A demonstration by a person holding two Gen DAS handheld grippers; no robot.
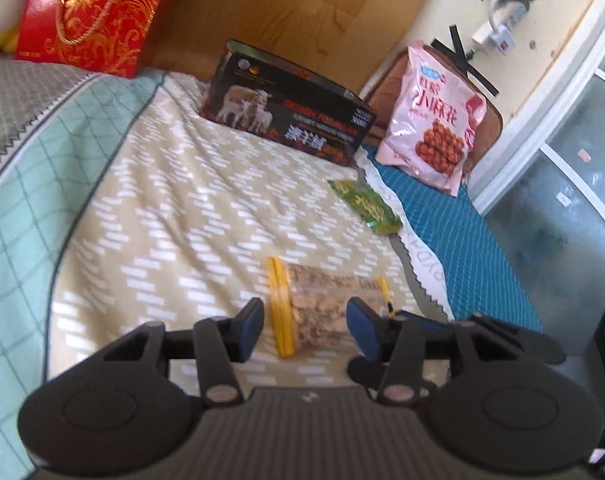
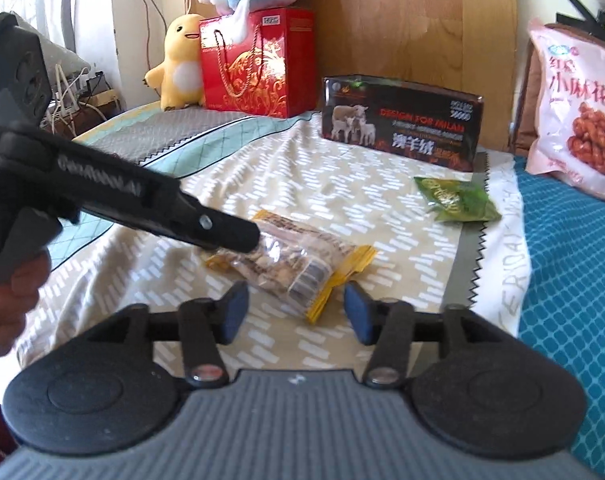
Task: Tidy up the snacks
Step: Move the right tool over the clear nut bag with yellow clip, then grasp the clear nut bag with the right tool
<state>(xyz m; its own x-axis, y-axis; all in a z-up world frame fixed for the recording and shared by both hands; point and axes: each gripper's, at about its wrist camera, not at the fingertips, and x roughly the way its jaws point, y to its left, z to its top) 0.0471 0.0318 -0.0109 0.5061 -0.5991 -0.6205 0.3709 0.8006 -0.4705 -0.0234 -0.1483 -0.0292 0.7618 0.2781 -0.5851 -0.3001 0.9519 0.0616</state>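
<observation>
Bed with beige dash-patterned blanket point(image 1: 174, 216); clear yellow-edged nut packet point(image 2: 294, 260) lies mid-blanket. Dark lamb-print box point(image 2: 402, 120) beyond it against wooden headboard point(image 1: 262, 12). Left gripper point(image 1: 304, 330) and right gripper point(image 2: 296, 312) both spread, pinching nothing.

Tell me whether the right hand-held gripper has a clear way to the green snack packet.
Probably yes. The green snack packet lies flat on the bedspread, nothing on it. The right hand-held gripper is open, with only the yellow-edged nut bag just ahead, easily passed.

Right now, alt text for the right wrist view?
The right gripper, open, faces a clear nut packet lying on a patterned blanket, while the left gripper reaches over the packet. Behind: green packet, black box, red gift bag.
</observation>
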